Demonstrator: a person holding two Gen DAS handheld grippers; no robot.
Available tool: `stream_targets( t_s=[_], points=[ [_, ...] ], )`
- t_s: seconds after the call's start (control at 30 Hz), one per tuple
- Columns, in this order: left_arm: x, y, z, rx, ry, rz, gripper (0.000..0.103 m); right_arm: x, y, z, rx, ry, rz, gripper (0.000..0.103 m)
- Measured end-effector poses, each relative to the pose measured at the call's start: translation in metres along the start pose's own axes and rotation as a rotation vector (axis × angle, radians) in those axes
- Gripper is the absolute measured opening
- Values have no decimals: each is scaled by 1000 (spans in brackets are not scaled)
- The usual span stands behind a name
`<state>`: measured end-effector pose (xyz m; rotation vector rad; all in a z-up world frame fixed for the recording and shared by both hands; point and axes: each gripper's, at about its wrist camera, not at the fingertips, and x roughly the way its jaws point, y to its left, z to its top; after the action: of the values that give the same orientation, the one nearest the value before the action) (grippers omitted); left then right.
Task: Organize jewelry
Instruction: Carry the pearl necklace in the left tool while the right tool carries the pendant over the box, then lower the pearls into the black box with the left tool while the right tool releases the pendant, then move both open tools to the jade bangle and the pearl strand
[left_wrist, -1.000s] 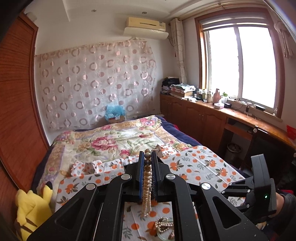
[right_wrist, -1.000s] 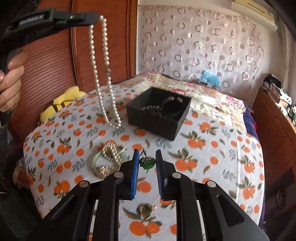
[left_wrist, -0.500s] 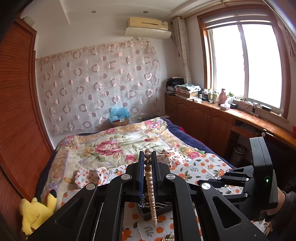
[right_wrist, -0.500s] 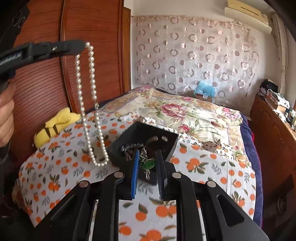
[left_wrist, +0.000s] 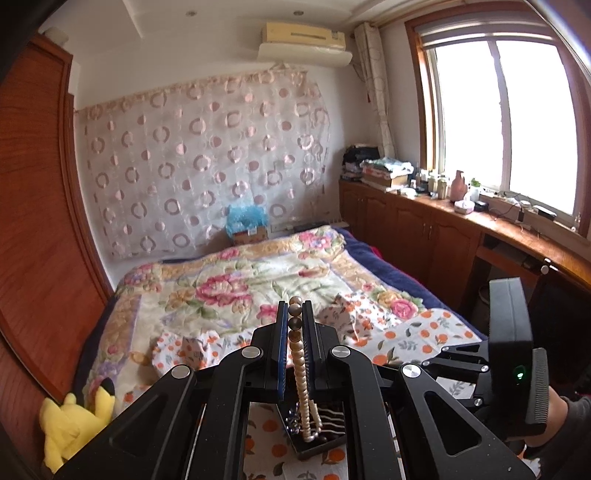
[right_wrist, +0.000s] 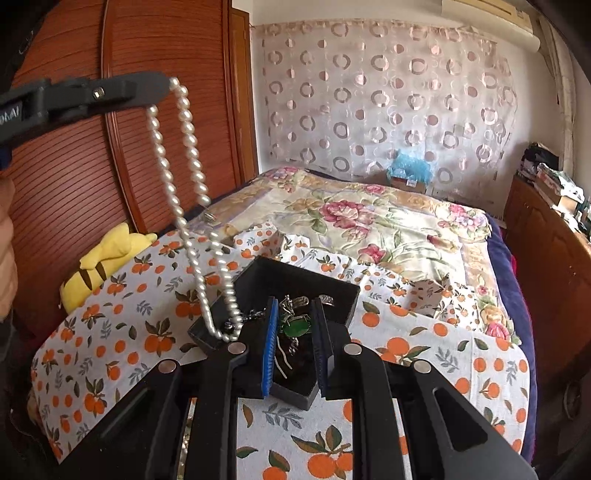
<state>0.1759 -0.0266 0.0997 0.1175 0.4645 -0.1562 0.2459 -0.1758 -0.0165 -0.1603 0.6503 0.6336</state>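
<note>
Holding the pearl necklace pinched in our left gripper, we dangle its loop over the black jewelry box on the bed; our right gripper clamps a green pendant above that box.

Pearl necklace: long strand of round white beads, doubled into a hanging loop, small metal clasp partway down one side. Top end pinched, loop hangs slack and slanting, its bottom curl at the near left corner of the box, over the rim.

Box: black, square, shallow, open top, set cornerwise on the orange-print cloth. Inside: tangle of silver chain and small silver pieces; details too fine to tell.

Green pendant: glossy green stone with silver fittings and a thin chain trailing below, suspended above the box's near half.
</note>
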Motion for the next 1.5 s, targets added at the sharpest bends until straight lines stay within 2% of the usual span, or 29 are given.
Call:
stream_targets(
  t_s=[0.33,0.8,1.07,1.27,1.5],
  points=[
    [37,11,-38,-47,109,-22,7,24,1,-15,23,52,21,20],
    [46,-4,-48,-36,136,-72,7,0,-7,-33,31,29,-6,20],
    [35,-4,-66,-43,154,-99,7,-17,-7,-51,44,19,-3,20],
    [16,-3,-101,-39,181,-117,14,-31,7,-72,36,17,23,20],
    [-2,-1,-143,-66,225,-144,17,-43,31,-95,27,22,48,20]
  ],
)
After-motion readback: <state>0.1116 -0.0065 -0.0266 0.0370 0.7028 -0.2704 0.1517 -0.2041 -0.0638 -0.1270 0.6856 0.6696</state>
